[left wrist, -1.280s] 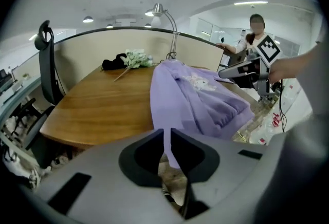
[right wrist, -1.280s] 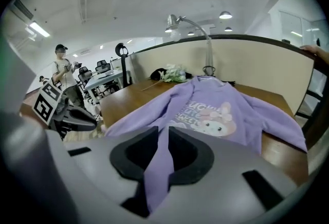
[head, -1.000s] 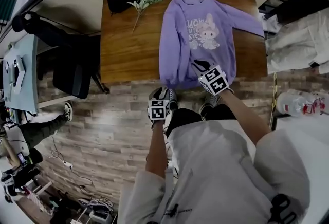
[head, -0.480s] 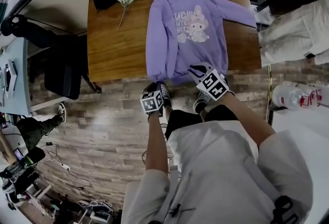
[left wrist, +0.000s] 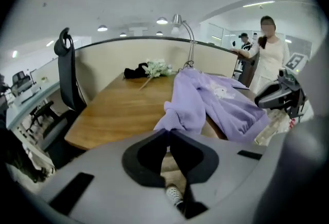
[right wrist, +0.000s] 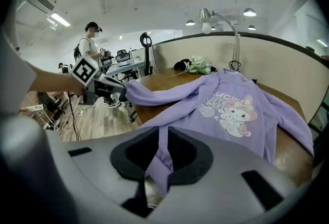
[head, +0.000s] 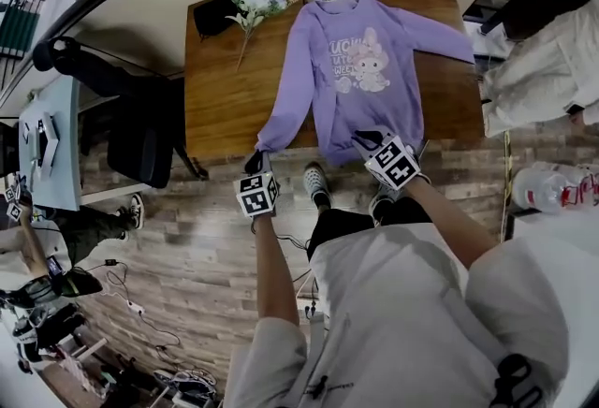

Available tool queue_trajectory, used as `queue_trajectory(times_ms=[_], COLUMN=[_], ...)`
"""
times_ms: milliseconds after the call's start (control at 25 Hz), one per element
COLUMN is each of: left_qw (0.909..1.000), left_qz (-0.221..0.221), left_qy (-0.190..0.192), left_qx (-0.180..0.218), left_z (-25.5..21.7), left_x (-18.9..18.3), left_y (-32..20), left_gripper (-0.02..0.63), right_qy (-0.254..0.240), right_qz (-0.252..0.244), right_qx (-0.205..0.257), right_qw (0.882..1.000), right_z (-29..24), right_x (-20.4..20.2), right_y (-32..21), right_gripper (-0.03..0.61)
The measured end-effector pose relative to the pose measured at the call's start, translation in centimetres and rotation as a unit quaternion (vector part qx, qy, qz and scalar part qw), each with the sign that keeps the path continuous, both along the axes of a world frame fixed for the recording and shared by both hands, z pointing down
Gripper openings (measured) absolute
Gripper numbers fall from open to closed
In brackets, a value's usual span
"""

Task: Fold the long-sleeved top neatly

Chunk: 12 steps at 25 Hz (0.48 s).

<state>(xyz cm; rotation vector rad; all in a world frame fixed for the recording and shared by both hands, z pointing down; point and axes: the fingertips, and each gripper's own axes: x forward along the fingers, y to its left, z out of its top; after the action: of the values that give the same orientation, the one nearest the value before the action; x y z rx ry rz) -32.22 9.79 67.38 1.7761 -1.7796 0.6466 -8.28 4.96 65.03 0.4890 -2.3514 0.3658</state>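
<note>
Purple long-sleeved top (head: pixel 370 69) sprawls across the tabletop (head: pixel 229 88). The left gripper (left wrist: pixel 168 132) has just been closing its jaws, which pinch the cuff (left wrist: pixel 177 121) between them. The right gripper (right wrist: pixel 160 133) clamps the hem (right wrist: pixel 163 166).

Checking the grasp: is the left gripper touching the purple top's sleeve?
Touching. The left gripper view shows the left gripper, whose jaws have just been closing, pinching the sleeve end between them.
</note>
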Motion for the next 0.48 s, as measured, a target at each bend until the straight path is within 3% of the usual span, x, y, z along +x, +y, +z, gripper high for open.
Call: queue_trajectory(times_ms=[200,480], left_qw=[0.9957,0.9811], left_qz=[0.019,0.051], left_qy=[-0.08,-0.162], left_qx=[0.042,0.092], left_z=[-7.4,-16.7], left_x=[-6.1,-14.5], left_y=[-4.6,-11.0], left_gripper=[0.037,0.037], right_qy=[-0.007,-0.006], right_qz=[0.016,0.049], right_qx=[0.004,-0.001], right_qw=[1.0,0.999], right_z=[-0.5,-0.7], right_x=[-0.5,-1.8], right_y=[-0.3,-1.2], right_gripper=[0.058,0.057])
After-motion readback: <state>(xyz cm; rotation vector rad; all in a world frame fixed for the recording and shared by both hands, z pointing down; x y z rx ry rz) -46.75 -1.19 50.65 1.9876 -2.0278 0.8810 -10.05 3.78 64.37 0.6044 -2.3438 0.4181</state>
